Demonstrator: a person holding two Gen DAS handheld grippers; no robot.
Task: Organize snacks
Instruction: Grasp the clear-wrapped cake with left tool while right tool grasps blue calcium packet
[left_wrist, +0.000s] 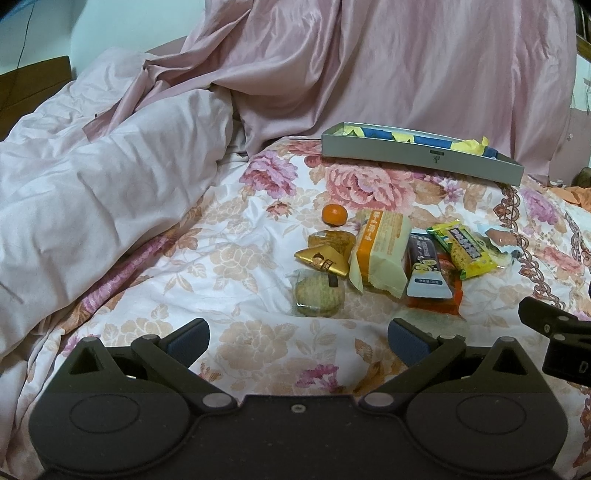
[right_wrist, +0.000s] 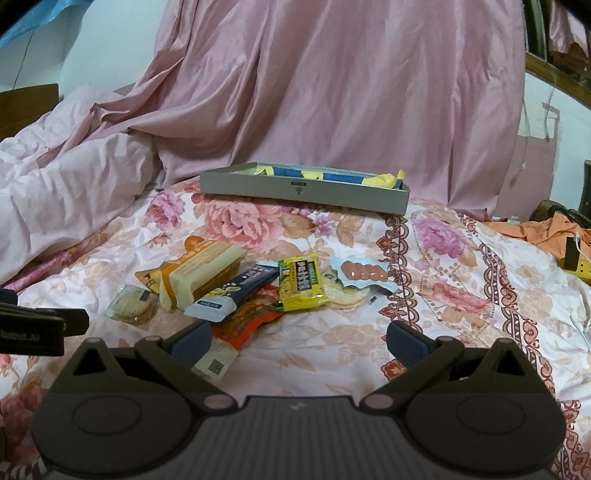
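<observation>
Hovering – both tongs (left_wrist: 297, 338) (right_wrist: 298, 338) wide | snacks (right_wrist: 258, 284) piled nr gray box (right_wrist: 303, 190)

Grey box (left_wrist: 421, 157) interior mostly hidden behind its near wall; only yellow and blue scraps visible above the rim, contents unreadable. Small mark on that wall too tiny to read.

Orange-red packet (right_wrist: 251, 317) largely buried under the dark blue bar (right_wrist: 229, 291); in right wrist view its near end tucked behind a blue finger pad (right_wrist: 190, 341). Print on the yellow packet (right_wrist: 301, 282) too blurred to read.

Round cracker (right_wrist: 345, 293) half covered by the sausage pack (right_wrist: 364, 271).

Tangerine (right_wrist: 194, 242) mostly hidden behind the cream wafer pack (right_wrist: 203, 275) in right wrist view.

Orange cloth (right_wrist: 535, 229) and yellow item (right_wrist: 576, 262) at the bed's right edge cut off by the frame; unidentifiable.
</observation>
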